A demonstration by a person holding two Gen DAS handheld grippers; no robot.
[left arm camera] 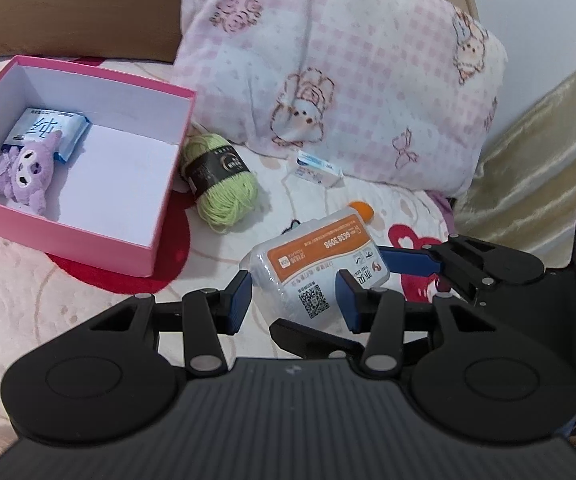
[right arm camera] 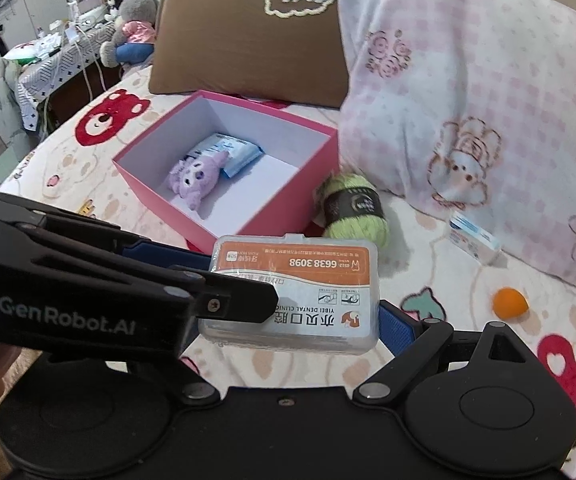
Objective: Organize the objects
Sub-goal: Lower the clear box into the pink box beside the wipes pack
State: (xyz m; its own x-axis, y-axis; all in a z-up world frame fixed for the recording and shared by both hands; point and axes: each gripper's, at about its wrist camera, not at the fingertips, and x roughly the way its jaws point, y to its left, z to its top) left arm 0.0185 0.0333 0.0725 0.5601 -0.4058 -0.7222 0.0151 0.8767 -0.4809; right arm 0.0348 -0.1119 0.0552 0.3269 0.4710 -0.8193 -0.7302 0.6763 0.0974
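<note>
Both claws hold one thing between them: a clear plastic floss case [right arm camera: 294, 292] with an orange label, lifted off the bed [left arm camera: 68, 312] and hanging just short of the pink box [left arm camera: 88, 160]. The left claw [left arm camera: 294, 298] is clamped on the case, a blue pad pressed to each side. The right claw [right arm camera: 300, 292] grips it too, one blue pad against its right end; its other pad is hidden behind the left claw's arm, so that contact is a judgement.

Risks, as I judge them:
- Two claws on one small, slick, film-wrapped case. If they drift apart or twist against each other, it could pop free and drop onto the bed.
- The case sits tilted in the left wrist view, so the grip may be off its middle, and it could swing when one claw lets go.
- The box wall stands between case and floor of the box. Carried too low, the case would knock the rim and shove the box.
- Inside, a purple plush [left arm camera: 24, 176] lies on a blue-and-white pack [left arm camera: 48, 132] at the far end; the near half is bare, and a drop there is safest.

The yarn [left arm camera: 220, 184], a small carton [left arm camera: 318, 170] by the pillow [left arm camera: 348, 80] and an orange ball [right arm camera: 510, 302] are on the bed, not yet boxed
</note>
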